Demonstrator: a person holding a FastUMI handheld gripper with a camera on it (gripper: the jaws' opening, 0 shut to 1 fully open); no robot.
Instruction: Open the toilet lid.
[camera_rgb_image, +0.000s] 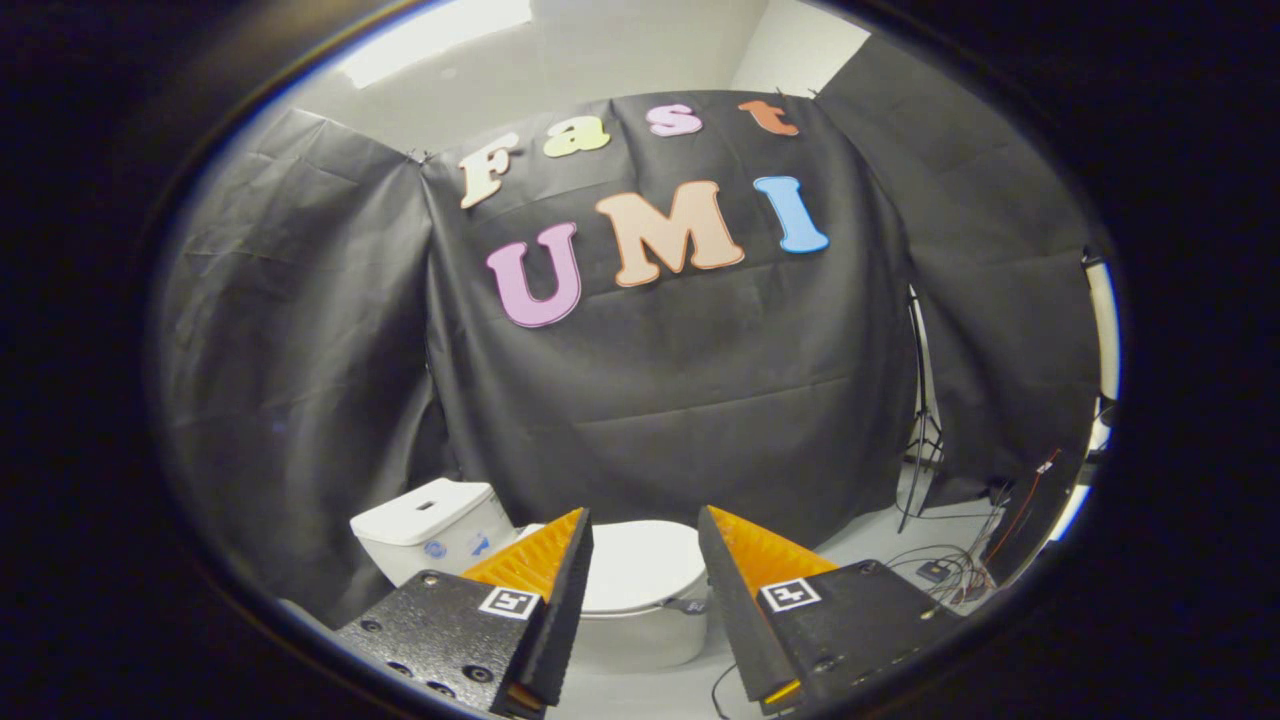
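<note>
The gripper (645, 520) hangs in open air with its two fingers spread wide, nothing between them but a clear gap, and through that gap sits the target: the toilet lid (640, 565), white and lying flat down on the bowl, closed, dead ahead at twelve o'clock and well beyond the fingertips. No contact with it. Off at about ten o'clock from the fingers stands the white cistern (430, 525), touching the dark cloth wall (660, 400) that drapes the whole back of the booth. Swing to two o'clock and there's a thin black light stand (925, 410) against the cloth, and below it, at roughly three o'clock from the right finger, a tangle of cables (950, 570) lies on the pale floor (870, 540).
</note>
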